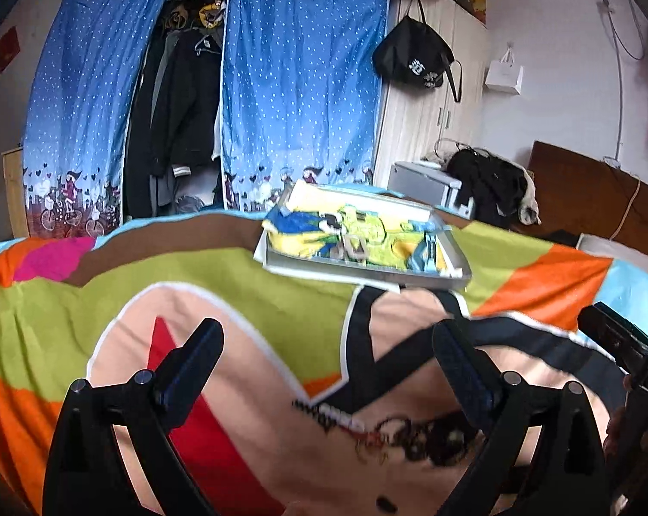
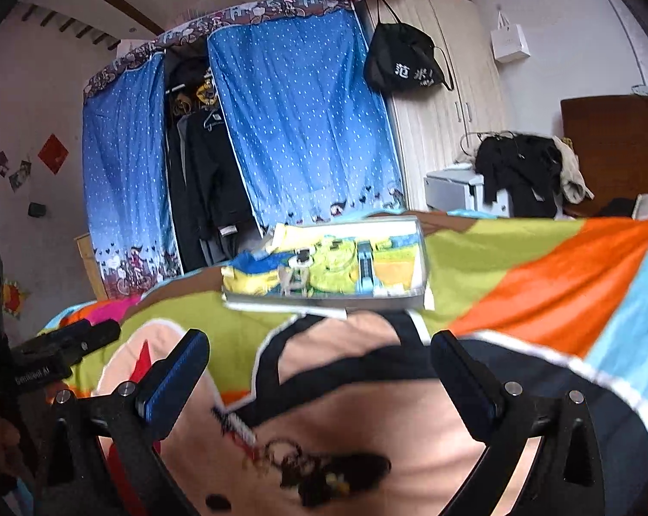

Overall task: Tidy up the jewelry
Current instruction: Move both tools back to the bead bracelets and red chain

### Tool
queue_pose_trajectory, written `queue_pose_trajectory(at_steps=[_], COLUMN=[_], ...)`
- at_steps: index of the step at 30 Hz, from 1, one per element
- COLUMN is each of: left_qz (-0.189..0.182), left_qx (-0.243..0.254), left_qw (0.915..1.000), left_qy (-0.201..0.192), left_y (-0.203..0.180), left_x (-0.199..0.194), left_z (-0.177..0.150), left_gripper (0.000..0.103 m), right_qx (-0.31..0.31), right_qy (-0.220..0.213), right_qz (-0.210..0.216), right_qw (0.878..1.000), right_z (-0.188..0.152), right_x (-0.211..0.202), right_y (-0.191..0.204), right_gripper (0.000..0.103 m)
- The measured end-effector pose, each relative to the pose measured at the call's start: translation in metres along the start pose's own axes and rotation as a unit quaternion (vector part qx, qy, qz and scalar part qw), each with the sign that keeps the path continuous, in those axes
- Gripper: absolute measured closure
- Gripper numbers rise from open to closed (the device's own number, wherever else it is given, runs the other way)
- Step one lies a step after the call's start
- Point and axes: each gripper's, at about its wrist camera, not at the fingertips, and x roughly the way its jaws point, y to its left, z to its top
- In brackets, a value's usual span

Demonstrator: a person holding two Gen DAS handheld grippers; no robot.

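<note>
Both grippers, left (image 1: 328, 344) and right (image 2: 319, 352), hover released and empty above tangled jewelry (image 2: 324, 473) on the near blanket (image 1: 238, 275), the tray (image 2: 324, 299) waiting farther back, presumably to receive it.

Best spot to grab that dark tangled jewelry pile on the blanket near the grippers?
Take the jewelry pile at its thick dark clump, coming straight down with the open right gripper. It lies flat and loose on the blanket, so thin trailing chain would likely slip.

Both wrist views look low and close across the bedspread (image 1: 238, 284), sharing the tray (image 2: 324, 296) and wardrobe curtain (image 2: 298, 120).
</note>
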Motion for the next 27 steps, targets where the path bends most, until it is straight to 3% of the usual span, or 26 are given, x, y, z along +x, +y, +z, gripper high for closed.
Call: queue_pose_trajectory(at_steps=[8,15,20,27], left_qz=[-0.005,-0.015,-0.038,-0.073], left_qx=[0.023,0.034,0.022,-0.018], left_qw=[0.9972,0.9894,0.9804,0.9723], left_qy=[0.071,0.141,0.192,0.221], left_y=[0.006,0.006,0.007,0.002], left_x=[-0.001,0.017,0.042,0.076], left_z=[-0.052,-0.095,-0.104,-0.099], left_gripper=[0.008,0.008,0.008,0.008], right_qx=[-0.011,0.007,0.011,0.021], right_qy=[0.103,0.167,0.199,0.22], right_qz=[-0.008,-0.013,-0.014,-0.004], right_qw=[0.995,0.986,0.98,0.975], right_z=[-0.07,-0.115,-0.124,-0.117], right_x=[-0.009,-0.004,0.005,0.026], right_y=[-0.002,-0.008,-0.017,-0.033], right_gripper=[0.0,0.0,0.0,0.001])
